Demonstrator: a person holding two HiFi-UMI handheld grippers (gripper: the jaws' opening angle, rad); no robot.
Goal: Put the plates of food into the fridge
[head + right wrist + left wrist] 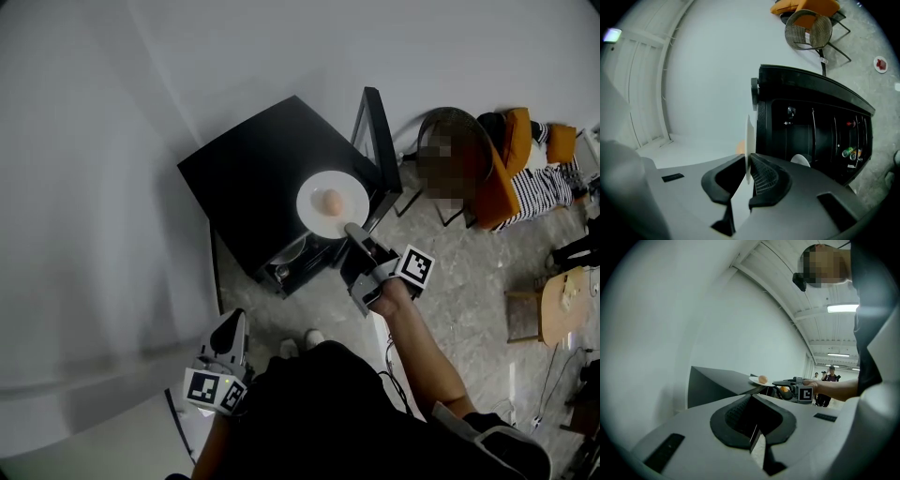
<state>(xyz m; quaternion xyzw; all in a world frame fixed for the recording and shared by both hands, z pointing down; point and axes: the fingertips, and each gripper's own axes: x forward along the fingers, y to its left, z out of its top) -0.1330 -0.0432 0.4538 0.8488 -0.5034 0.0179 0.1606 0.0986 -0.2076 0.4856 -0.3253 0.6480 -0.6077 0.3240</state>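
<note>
Fridge [253, 169] top bears the plate [317, 214], its rim pinched in the right gripper [352, 228] fingers; a tilt could roll the food [331, 200] beyond them off. Left gripper [232, 328] fingers closed, empty.

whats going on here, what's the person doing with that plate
A person holds a gripper in each hand. The right gripper is clamped on the rim of a white plate with a small round piece of food on it, at the front edge of the top of a black fridge. The fridge door stands open, and the plate is not yet inside. The left gripper is empty, down at the person's side.
</note>
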